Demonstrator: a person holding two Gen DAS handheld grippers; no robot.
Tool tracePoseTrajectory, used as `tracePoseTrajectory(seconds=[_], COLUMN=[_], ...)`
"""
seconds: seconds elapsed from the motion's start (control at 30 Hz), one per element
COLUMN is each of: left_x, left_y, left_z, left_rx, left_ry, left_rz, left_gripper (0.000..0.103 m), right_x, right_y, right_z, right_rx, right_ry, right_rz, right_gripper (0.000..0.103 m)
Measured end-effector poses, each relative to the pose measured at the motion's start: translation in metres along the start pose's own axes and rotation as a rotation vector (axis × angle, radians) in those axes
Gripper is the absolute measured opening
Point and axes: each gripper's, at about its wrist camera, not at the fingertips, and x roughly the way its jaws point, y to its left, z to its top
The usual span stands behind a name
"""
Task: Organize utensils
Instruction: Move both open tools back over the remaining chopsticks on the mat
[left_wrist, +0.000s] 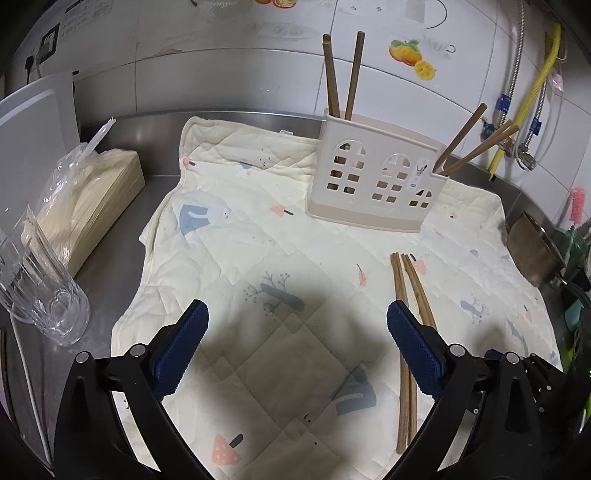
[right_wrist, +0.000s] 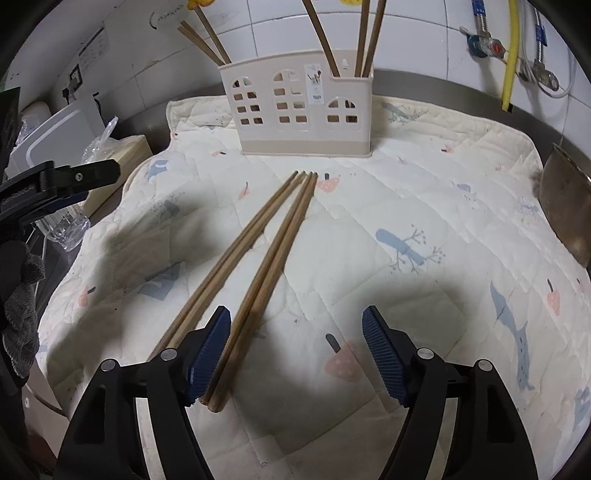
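Both claws hung spread and empty over the quilted cloth (right_wrist: 424, 192) on the steel tabletop (left_wrist: 155, 184). Four loose chopsticks (right_wrist: 266, 251) lay side by side on the cloth, running from beside the right claw (right_wrist: 295, 350) forward toward the cream holder (right_wrist: 299, 110); one pair passed just inside its left finger, the other outside. From the left claw (left_wrist: 297, 343), the same chopsticks (left_wrist: 406, 332) lay by its right finger. The holder (left_wrist: 373, 177) stood ahead with chopsticks upright in its end compartments.
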Motion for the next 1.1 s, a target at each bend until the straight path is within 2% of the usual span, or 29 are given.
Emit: tracePoseTrajectory(seconds=[0.7,1.1], left_x=[0.006,0.008], left_y=[0.009,0.016], left_z=[-0.012,-0.016], left_rx=[-0.029,-0.047], left_ry=[0.029,0.040], left_rz=[-0.011,-0.014], left_gripper=[0.097,0.097], right_x=[0.014,0.026], right_y=[-0.001,-0.003], right_z=[0.001,0.006], right_rx=[0.013,0.017], right_ry=[0.038,0.071], right_rz=[-0.072,-0.133], right_gripper=[0.084,0.095])
